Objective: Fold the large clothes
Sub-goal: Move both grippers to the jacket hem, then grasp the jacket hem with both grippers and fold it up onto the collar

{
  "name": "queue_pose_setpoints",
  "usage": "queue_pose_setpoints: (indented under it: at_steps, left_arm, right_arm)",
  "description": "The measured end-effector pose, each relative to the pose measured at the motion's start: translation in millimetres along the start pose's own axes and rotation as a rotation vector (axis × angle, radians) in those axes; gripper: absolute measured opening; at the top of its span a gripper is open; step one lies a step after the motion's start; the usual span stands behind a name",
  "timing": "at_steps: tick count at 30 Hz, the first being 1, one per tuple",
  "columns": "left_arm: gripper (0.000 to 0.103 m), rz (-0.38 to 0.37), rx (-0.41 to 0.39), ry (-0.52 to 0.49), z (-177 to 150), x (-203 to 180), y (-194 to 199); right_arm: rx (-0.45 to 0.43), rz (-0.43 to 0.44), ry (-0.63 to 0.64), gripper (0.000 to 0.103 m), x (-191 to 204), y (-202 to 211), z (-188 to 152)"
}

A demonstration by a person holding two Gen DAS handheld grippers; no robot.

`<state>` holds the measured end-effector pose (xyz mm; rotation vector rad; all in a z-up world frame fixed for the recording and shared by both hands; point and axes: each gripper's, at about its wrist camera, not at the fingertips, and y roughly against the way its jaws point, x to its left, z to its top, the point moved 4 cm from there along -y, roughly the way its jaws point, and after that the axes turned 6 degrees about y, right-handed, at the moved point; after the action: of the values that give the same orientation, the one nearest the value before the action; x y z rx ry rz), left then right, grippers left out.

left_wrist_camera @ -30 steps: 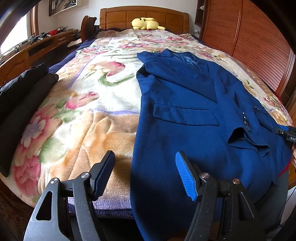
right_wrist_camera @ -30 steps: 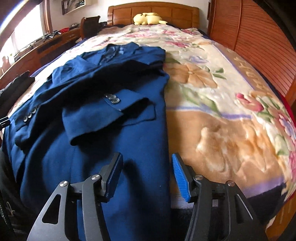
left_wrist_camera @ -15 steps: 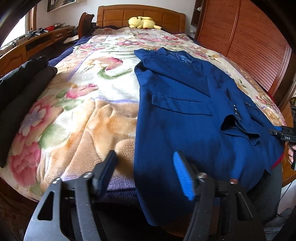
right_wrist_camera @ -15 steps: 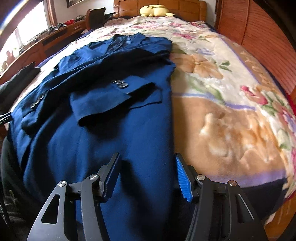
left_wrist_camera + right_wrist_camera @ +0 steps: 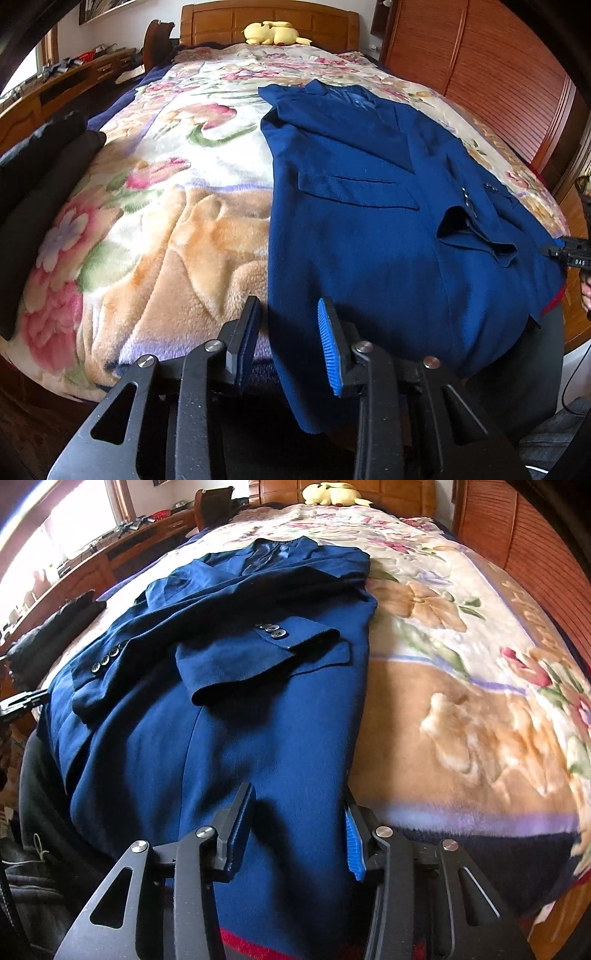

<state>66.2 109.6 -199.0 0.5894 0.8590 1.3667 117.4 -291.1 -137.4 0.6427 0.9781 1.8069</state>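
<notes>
Jacket [image 5: 369, 229]: blue, flat on the floral blanket [image 5: 155, 206], hem over the bed's foot
Left gripper [image 5: 290, 332]: fingers apart, astride the hem edge
Right gripper [image 5: 297, 830]: fingers apart over the hem
Writing: none legible

We find the jacket [image 5: 369, 229] lying on the bed [image 5: 166, 236], its hem over the foot edge; a plush toy [image 5: 273, 33] lies at the headboard beyond it.
</notes>
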Motion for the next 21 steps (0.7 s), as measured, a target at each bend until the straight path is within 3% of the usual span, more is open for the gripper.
queue_pose_setpoints:
  at_steps: [2,4,5,6,12,17,21]
  left_arm:
    - [0.033,-0.011,0.000,0.012,-1.5,1.7,0.1]
    - [0.031,-0.017,-0.001,0.006,-1.3,-0.2,0.9]
    - [0.022,-0.020,0.000,0.000,-0.8,-2.3,1.6]
    - [0.010,-0.021,-0.004,0.000,0.9,-3.4,3.1]
    - [0.005,-0.070,-0.122,-0.044,25.3,-33.3,42.7]
    - [0.004,-0.100,-0.251,-0.126,56.9,-70.2,97.6]
    - [0.002,-0.107,-0.308,-0.178,74.2,-91.4,126.2]
  right_arm:
    - [-0.006,0.006,-0.013,0.042,1.5,2.2,-3.0]
    - [-0.015,0.018,-0.026,0.031,2.9,3.4,-4.4]
    - [-0.020,0.025,-0.029,0.014,3.4,4.4,-4.5]
    - [-0.029,0.048,-0.035,0.006,4.3,6.0,-3.7]
    - [-0.149,0.103,-0.028,0.004,16.6,29.4,8.5]
    - [-0.295,0.120,-0.039,0.004,22.2,70.4,29.4]
    - [-0.396,0.131,-0.028,0.004,27.7,108.1,41.5]
